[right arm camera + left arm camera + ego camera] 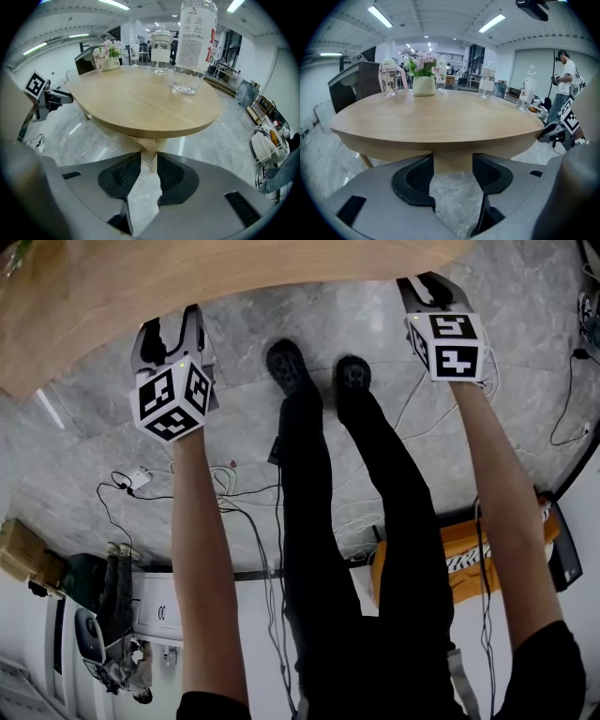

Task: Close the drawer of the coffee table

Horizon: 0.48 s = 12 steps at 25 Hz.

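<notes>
Jaws of the left gripper (pixel 452 180) are held wide apart. Nothing is clamped, and a wooden part (pixel 452 161) under the table top is seen through the gap. Jaws of the right gripper (pixel 149 176) are set at a narrower gap, likewise empty, with the crossed wooden legs (pixel 149 145) framed beyond them.

In the head view the left gripper is located at 11 o'clock and the right gripper at 1 o'clock. Both are positioned at the rim of the coffee table (pixel 187 282), which spans the upper edge. A pair of black shoes (pixel 286 367) is seen on the grey stone floor (pixel 375 329) between the grippers. The drawer cannot be distinguished in any view.

On the table top, a glass (pixel 161 54) and a plastic bottle (pixel 194 47) are placed at 12 to 1 o'clock of the right gripper view. A flower pot (pixel 423 84) is placed at 11 o'clock of the left gripper view. A standing person (pixel 565 79) is seen at 2 o'clock beyond the table.
</notes>
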Each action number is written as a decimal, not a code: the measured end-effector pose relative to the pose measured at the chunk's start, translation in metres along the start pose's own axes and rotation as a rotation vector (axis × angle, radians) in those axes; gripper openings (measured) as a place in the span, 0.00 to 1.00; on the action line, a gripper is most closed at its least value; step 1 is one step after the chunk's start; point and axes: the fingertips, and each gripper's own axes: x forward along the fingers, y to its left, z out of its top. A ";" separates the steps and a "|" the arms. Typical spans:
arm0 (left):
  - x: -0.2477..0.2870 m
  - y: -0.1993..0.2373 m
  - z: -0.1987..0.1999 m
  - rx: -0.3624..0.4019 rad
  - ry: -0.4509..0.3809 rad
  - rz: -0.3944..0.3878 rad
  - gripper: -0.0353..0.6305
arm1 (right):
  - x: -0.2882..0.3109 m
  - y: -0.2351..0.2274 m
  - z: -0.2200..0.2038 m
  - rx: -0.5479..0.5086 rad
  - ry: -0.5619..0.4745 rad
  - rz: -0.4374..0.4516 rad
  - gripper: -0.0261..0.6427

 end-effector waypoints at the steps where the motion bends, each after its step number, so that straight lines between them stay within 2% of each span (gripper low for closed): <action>1: -0.002 0.000 0.000 0.003 0.004 0.003 0.45 | -0.003 -0.001 0.002 0.000 -0.004 -0.001 0.20; 6: -0.027 -0.011 -0.006 0.005 0.030 0.004 0.41 | -0.029 0.003 0.005 0.000 -0.008 0.011 0.18; 12: -0.066 -0.044 0.009 0.019 0.003 -0.028 0.33 | -0.072 0.008 0.011 -0.014 -0.034 0.033 0.15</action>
